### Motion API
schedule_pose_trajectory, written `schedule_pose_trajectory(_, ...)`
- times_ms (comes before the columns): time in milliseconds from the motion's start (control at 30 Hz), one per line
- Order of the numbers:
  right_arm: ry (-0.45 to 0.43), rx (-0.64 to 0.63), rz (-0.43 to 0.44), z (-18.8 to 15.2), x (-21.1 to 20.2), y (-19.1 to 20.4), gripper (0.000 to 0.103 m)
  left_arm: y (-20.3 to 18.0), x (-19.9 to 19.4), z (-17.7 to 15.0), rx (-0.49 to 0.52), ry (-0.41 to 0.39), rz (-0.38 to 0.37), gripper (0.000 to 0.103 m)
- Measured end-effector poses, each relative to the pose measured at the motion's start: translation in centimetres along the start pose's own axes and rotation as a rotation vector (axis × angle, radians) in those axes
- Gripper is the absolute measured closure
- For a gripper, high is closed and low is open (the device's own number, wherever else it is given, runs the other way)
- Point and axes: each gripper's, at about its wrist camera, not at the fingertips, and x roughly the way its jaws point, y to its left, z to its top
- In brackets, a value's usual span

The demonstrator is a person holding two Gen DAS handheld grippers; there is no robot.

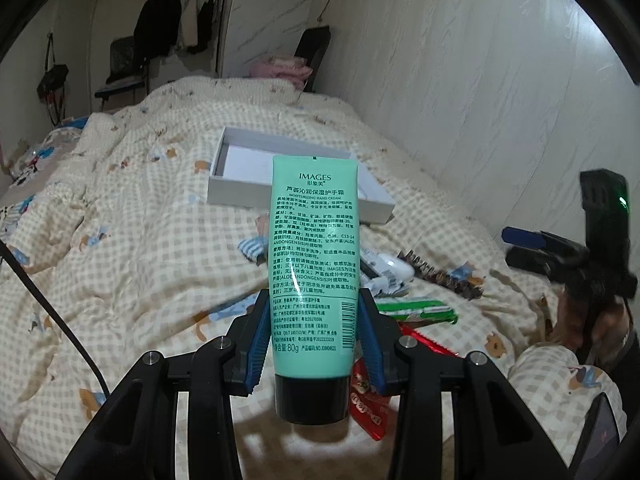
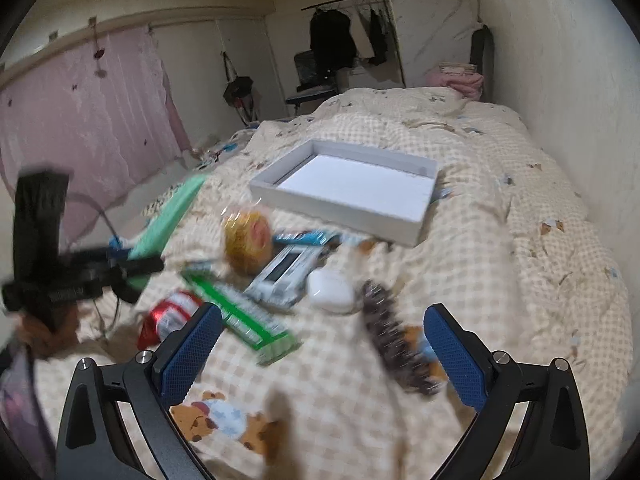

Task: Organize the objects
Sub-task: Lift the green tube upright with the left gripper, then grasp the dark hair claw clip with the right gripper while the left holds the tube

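Left wrist view. My left gripper [image 1: 314, 336] is clamped on the tube [image 1: 314, 264], a green hand-cream tube with its black cap toward the camera and its crimped end pointing at 12 o'clock. The pads press its lower body from both sides. The box [image 1: 256, 168], a shallow white tray, lies beyond the tube at 12 o'clock, and the part I can see is bare. I judge the task barely started: one item is lifted and not yet placed. At 3 o'clock from the tube lie a green pack [image 1: 416, 310], a red packet [image 1: 370, 408], a white case [image 1: 394, 266] and a dark hair clip [image 1: 440, 276]. The right gripper [image 1: 524, 240] shows at 3 o'clock, blurred.

Right wrist view. The right gripper [image 2: 320, 356] stands wide apart with nothing between its pads, over the bed [image 2: 520, 280]. The box [image 2: 344, 188] sits at 12 o'clock and holds nothing. Between it and me, all outside it, lie the green pack [image 2: 240, 320], the red packet [image 2: 172, 312], the white case [image 2: 332, 290], the hair clip [image 2: 396, 340], a yellow roll [image 2: 248, 240] and a blue-white carton [image 2: 288, 268]. The tube [image 2: 172, 212] shows at 10 o'clock in the left gripper [image 2: 136, 258]. I judge that every item remains to be boxed.

Surface and room. The bed carries a soft, rumpled checked quilt with bear prints, so I expect items to tilt on it. A pink curtain [image 2: 80, 120] hangs at 9 o'clock; a clothes rail [image 2: 348, 24] stands at 12 o'clock.
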Motion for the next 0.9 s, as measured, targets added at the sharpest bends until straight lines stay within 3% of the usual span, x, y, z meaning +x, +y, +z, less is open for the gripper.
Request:
schedule_pose_trajectory(67, 0.018, 0.007, 0.009, 0.7, -0.5, -1.4, 0.026, -0.1, -0.5, -0.1, 0.006, -0.025, 0.0, 0.059)
schedule_pose_trajectory(200, 0.139, 0.022, 0.003, 0.6, 0.9, -2.9, 0.041, 0.0, -0.8, 0.0, 0.0, -0.04, -0.005, 0.059)
schedule_pose_trajectory(267, 0.213, -0.02, -0.017, 0.3, 2.1, -2.7, 0.057, 0.2, -0.7, 0.0, -0.01, -0.034, -0.017, 0.059)
schedule_pose_trajectory(400, 0.309, -0.093, -0.007, 0.1, 4.3, -2.0, 0.062, 0.2, -0.5, 0.1, -0.017, -0.019, -0.007, 0.059)
schedule_pose_trajectory(567, 0.371, -0.354, -0.171, -0.7, 7.2, 0.4, 0.062, 0.2, -0.3, 0.1, -0.018, -0.013, 0.0, 0.059)
schedule_pose_trajectory(900, 0.515, -0.521, -0.187, -0.4, 10.4, 1.5, 0.062, 0.6, -0.1, -0.1, -0.039, 0.011, 0.018, 0.059)
